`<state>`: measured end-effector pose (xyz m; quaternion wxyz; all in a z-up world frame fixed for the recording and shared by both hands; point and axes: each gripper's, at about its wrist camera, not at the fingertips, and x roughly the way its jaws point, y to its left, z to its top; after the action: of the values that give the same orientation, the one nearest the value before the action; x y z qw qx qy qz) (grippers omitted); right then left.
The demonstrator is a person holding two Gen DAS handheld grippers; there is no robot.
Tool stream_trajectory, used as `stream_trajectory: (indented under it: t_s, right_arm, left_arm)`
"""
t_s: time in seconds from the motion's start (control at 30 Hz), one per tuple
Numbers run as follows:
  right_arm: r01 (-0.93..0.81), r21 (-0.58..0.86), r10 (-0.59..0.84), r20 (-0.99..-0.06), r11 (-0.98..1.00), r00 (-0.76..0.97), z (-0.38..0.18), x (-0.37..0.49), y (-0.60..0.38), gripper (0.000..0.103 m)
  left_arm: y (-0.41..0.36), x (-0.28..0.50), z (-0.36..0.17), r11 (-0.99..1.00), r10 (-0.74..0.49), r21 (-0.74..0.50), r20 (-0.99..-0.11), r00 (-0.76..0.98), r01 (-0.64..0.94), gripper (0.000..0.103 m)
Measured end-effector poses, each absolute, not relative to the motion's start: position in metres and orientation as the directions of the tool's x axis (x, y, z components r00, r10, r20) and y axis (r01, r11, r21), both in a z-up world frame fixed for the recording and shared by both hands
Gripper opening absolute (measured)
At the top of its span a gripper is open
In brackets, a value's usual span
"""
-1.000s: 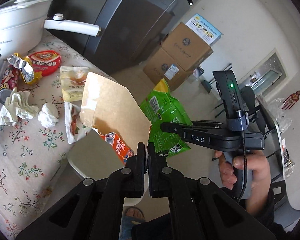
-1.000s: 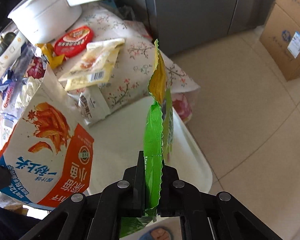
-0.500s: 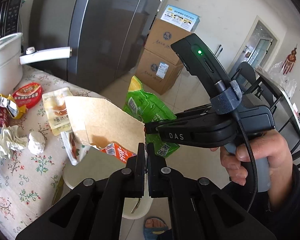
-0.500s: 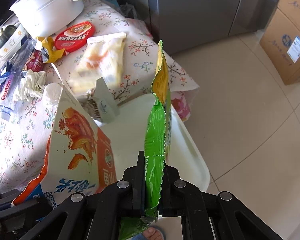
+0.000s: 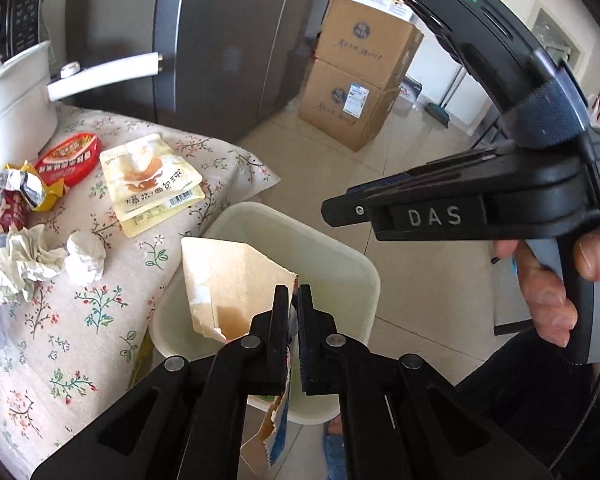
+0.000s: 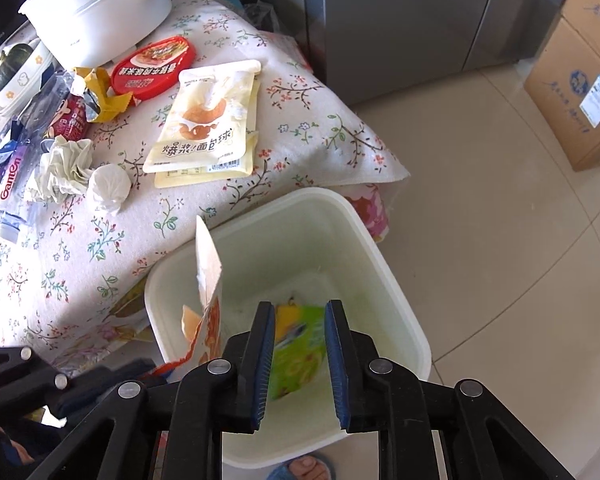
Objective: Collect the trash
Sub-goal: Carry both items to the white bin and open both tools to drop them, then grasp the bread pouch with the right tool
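Observation:
My left gripper is shut on a torn paper snack bag, brown inside and orange outside, held over the white trash bin. The bag also shows in the right wrist view. My right gripper is open above the bin. A green and yellow wrapper, blurred, lies loose inside the bin below the open jaws. In the left wrist view the right gripper shows from the side, over the bin.
On the floral tablecloth lie yellow bread pouches, a red lid, crumpled tissues, a white paper ball, more wrappers and a white pot. Cardboard boxes stand by the grey fridge.
My right gripper opened and the green wrapper dropped into the bin. Both grippers moved over the bin, and the paper bag came lower into it.

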<state>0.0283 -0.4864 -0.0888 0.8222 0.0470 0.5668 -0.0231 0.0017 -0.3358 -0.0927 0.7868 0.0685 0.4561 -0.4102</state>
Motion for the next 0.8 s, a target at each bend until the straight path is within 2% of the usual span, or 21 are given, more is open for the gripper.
stream_trajectory:
  t_s: [0.17,0.23,0.3,0.5,0.57,0.63,0.8]
  right_arm:
    - [0.102,0.051,0.011,-0.934,0.994,0.358,-0.089,0.030,-0.489,0.027]
    - [0.104,0.052,0.011,-0.933,0.993,0.359,-0.089,0.030,-0.489,0.028]
    - [0.104,0.050,0.009,-0.933,0.993,0.360,-0.089,0.030,-0.489,0.030]
    - [0.116,0.053,0.007,-0.931,0.992,0.364,-0.088,0.030,-0.492,0.035]
    - [0.125,0.057,0.007,-0.930,0.991,0.367,-0.088,0.030,-0.494,0.037]
    - [0.139,0.063,0.007,-0.928,0.988,0.372,-0.086,0.030,-0.497,0.039]
    - [0.173,0.092,0.015,-0.914,0.981,0.405,-0.078,0.030,-0.502,0.039]
  left_arm:
    - [-0.333,0.007,-0.088,0.658,-0.595,-0.280,-0.762,0.256,0.699,0.011]
    - [-0.332,0.007,-0.089,0.666,-0.589,-0.283,-0.767,0.255,0.690,0.026]
    - [-0.329,0.010,-0.088,0.672,-0.595,-0.294,-0.761,0.259,0.680,0.034]
    - [-0.298,0.035,-0.066,0.718,-0.613,-0.363,-0.734,0.293,0.594,0.035]
    - [-0.280,0.045,-0.055,0.744,-0.609,-0.376,-0.722,0.329,0.553,0.037]
    - [-0.261,0.052,-0.045,0.766,-0.604,-0.388,-0.707,0.367,0.513,0.044]
    - [-0.217,0.064,-0.029,0.804,-0.580,-0.397,-0.688,0.436,0.443,0.050]
